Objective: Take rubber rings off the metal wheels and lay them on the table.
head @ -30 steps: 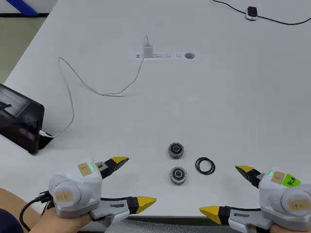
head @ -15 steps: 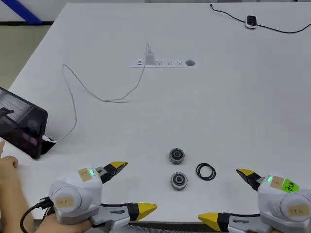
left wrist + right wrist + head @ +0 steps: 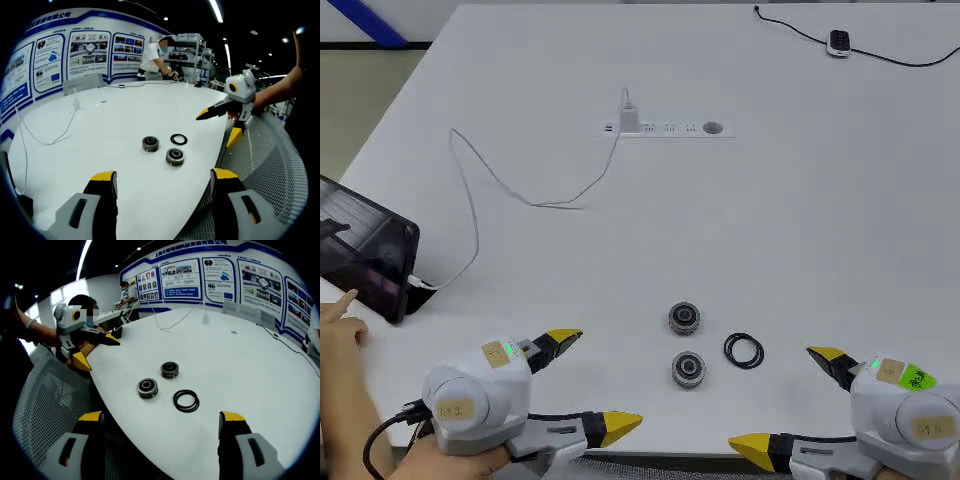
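Two metal wheels lie on the white table, one farther and one nearer. Black rubber rings lie flat just right of them. My left gripper is open at the table's front edge, left of the wheels. My right gripper is open at the front edge to their right. Neither touches anything. In the left gripper view the wheels and rings lie ahead of the open left gripper. The right gripper view shows the wheels and rings beyond the open right gripper.
A white power strip sits mid-table, and its cable runs to a dark tablet at the left edge. A hand rests near the tablet. A black cable with a small device lies far right.
A hand has come into view at the left beside the tablet. The view has shifted a little. Both grippers stay open in much the same places.
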`<state>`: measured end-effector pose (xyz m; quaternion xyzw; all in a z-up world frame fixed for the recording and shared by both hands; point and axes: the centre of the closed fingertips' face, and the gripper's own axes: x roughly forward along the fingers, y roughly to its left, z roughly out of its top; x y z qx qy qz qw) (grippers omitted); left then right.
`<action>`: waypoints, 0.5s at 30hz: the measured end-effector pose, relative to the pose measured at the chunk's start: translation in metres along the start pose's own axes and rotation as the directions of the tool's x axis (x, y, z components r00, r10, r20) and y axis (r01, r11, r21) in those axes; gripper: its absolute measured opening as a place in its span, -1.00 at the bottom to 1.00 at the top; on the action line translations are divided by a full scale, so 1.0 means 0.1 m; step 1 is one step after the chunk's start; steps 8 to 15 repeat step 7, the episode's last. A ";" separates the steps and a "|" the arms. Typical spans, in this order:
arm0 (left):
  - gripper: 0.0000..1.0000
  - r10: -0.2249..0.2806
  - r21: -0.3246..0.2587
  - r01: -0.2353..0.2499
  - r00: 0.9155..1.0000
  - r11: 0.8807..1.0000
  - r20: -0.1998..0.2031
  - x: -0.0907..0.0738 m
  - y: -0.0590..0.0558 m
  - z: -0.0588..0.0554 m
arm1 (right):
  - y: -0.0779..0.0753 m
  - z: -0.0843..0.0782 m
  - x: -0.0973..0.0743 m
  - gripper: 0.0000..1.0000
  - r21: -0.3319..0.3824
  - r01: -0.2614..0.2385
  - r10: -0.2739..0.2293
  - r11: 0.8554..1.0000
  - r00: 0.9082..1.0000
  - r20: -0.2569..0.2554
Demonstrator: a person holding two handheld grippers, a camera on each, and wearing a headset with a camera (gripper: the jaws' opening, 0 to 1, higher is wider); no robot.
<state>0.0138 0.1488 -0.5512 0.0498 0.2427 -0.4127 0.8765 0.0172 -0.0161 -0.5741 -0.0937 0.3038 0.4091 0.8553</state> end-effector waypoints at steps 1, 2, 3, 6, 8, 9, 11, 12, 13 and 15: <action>0.56 0.001 0.002 -0.001 1.000 1.000 -0.001 0.00 0.01 0.00 | 0.00 0.00 0.00 0.91 0.002 0.000 0.000 1.000 1.000 -0.001; 0.56 0.000 -0.001 0.000 1.000 1.000 0.001 0.00 0.01 0.00 | 0.00 0.00 0.01 0.91 0.002 0.000 0.000 1.000 1.000 -0.002; 0.56 0.001 -0.001 -0.001 1.000 1.000 0.000 0.00 0.01 0.00 | 0.00 0.00 0.01 0.90 0.002 -0.001 0.001 1.000 1.000 -0.002; 0.56 -0.001 0.001 0.001 1.000 1.000 -0.004 0.00 0.01 0.00 | 0.01 0.00 0.01 0.90 0.004 -0.001 0.001 1.000 1.000 -0.003; 0.56 -0.001 0.002 0.001 1.000 1.000 -0.004 0.00 0.02 0.00 | 0.00 0.00 0.01 0.89 0.006 0.001 -0.001 1.000 1.000 -0.003; 0.56 -0.001 0.002 0.001 1.000 1.000 -0.004 0.00 0.02 0.00 | 0.00 0.00 0.01 0.89 0.006 0.001 -0.001 1.000 1.000 -0.003; 0.56 -0.001 0.002 0.001 1.000 1.000 -0.004 0.00 0.02 0.00 | 0.00 0.00 0.01 0.89 0.006 0.001 -0.001 1.000 1.000 -0.003; 0.56 -0.001 0.002 0.001 1.000 1.000 -0.004 0.00 0.02 0.00 | 0.00 0.00 0.01 0.89 0.006 0.001 -0.001 1.000 1.000 -0.003; 0.56 -0.001 0.002 0.001 1.000 1.000 -0.004 0.00 0.02 0.00 | 0.00 0.00 0.01 0.89 0.006 0.001 -0.001 1.000 1.000 -0.003; 0.56 -0.001 0.002 0.001 1.000 1.000 -0.004 0.00 0.02 0.00 | 0.00 0.00 0.01 0.89 0.006 0.001 -0.001 1.000 1.000 -0.003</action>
